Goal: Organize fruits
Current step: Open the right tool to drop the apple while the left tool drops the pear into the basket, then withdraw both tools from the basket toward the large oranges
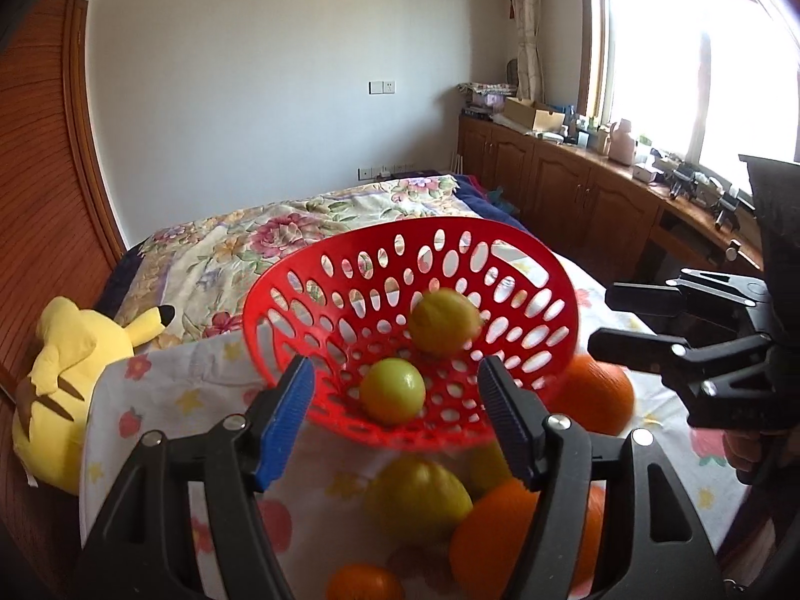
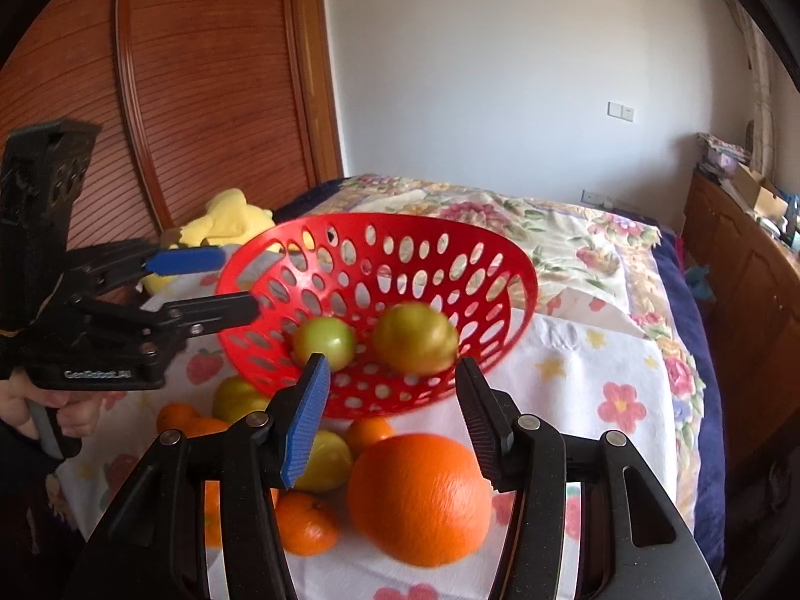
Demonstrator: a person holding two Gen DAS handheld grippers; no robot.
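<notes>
A red perforated plastic basket (image 2: 375, 270) is tipping steeply above a white flower-printed cloth (image 2: 590, 380), its open side facing the two grippers. Two yellow-green round fruits are lying inside the basket: the smaller green fruit (image 2: 324, 341) on the side nearer the left gripper, the larger, motion-blurred green fruit (image 2: 416, 337) beside it.

The left gripper (image 1: 395, 400) is standing with its jaws parted, one blue ribbed pad (image 1: 287, 422) on either side of the basket's lower rim; no pad is visibly pressing on the plastic in its own view. In the right wrist view its tips are lying at the basket's rim, and whether they are pinching that rim cannot be told. A hand (image 2: 30, 410) is gripping its handle.

The right gripper (image 2: 392, 415) is likewise standing part-open in front of the basket and is holding nothing.

Below and in front of the basket, loose fruit is lying on the cloth: a large orange (image 2: 419, 500) closest to the right gripper, a small mandarin (image 2: 306, 522) beside it, and further green and orange fruits partly hidden under the basket.

Beyond the basket, on the left gripper's side, a yellow plush toy (image 1: 75, 365) is resting at the cloth's edge on a floral bedspread (image 1: 280, 235).
</notes>
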